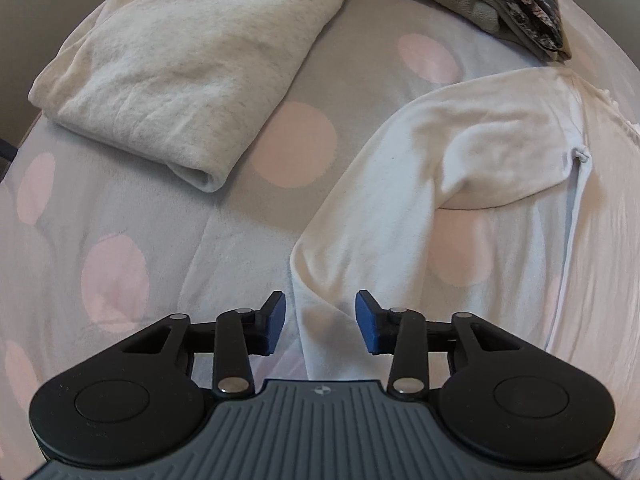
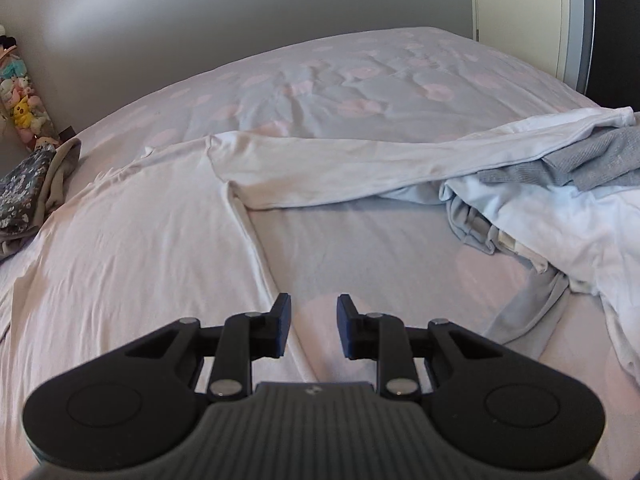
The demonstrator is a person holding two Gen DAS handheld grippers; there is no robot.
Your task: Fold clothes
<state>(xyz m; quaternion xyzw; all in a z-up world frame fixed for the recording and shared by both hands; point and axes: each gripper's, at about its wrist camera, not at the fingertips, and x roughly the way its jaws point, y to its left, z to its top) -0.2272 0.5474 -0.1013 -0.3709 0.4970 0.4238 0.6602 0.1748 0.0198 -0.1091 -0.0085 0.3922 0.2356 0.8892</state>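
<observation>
A white long-sleeved shirt (image 2: 140, 232) lies spread flat on the bed, one sleeve (image 2: 340, 168) stretched out to the right. In the left wrist view its other sleeve (image 1: 440, 168) bends down towards me. That sleeve's end lies between the blue pads of my left gripper (image 1: 320, 322), which stand apart from the cloth, so the gripper is open. My right gripper (image 2: 314, 326) is open too, with nothing in it. It hovers over the bare bedcover just right of the shirt's side edge (image 2: 256, 256).
A folded cream sweater (image 1: 192, 64) lies at the upper left on the grey, pink-dotted bedcover (image 1: 160, 240). A folded floral stack (image 1: 512, 4) sits behind it. A heap of unfolded grey and pale clothes (image 2: 560, 200) lies at the right. Plush toys (image 2: 20, 100) stand by the wall.
</observation>
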